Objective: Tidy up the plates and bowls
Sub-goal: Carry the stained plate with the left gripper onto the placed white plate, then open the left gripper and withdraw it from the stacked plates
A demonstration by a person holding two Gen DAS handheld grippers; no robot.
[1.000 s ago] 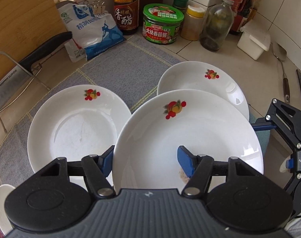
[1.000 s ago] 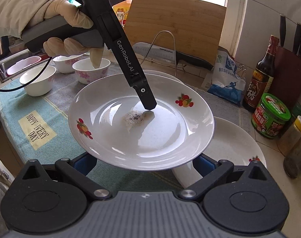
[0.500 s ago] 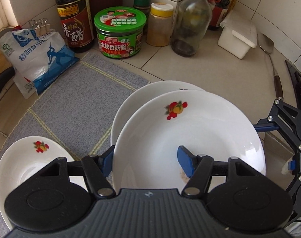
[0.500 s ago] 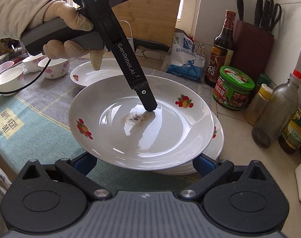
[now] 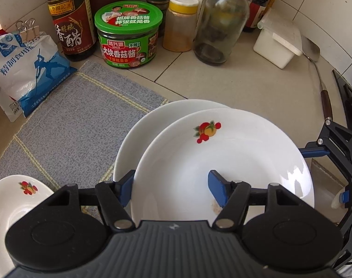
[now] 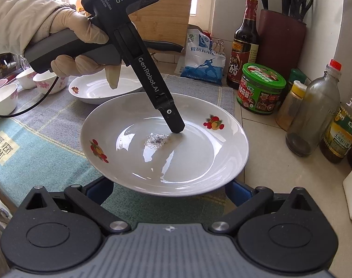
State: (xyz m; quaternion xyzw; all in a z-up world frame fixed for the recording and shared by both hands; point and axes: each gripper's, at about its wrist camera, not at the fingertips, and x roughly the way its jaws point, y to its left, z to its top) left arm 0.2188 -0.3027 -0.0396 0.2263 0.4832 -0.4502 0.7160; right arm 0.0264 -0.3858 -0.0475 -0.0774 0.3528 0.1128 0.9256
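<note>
Held plate hovering over the stack, grip thin

Left wrist: my left claw point(image 5: 171, 188) pinches the white fruit-printed plate point(image 5: 222, 162) by its rim above a second white plate point(image 5: 138, 136) on the counter point(image 5: 233, 83); it could slip and chip. Right wrist: my right claw point(image 6: 169, 191) sits under the plate, state unclear; I read "GenRobot.AI", "DAS", "HAPPY".

The held plate point(image 5: 222, 162) covers most of the second plate point(image 5: 138, 139) beneath it. In the right wrist view, it hides both fingertips of the right gripper point(image 6: 169, 187). The third plate point(image 5: 11, 199) is cut off by the frame edge and gripper body. The bowls point(image 6: 4, 95) are cropped at the left edge.
</note>
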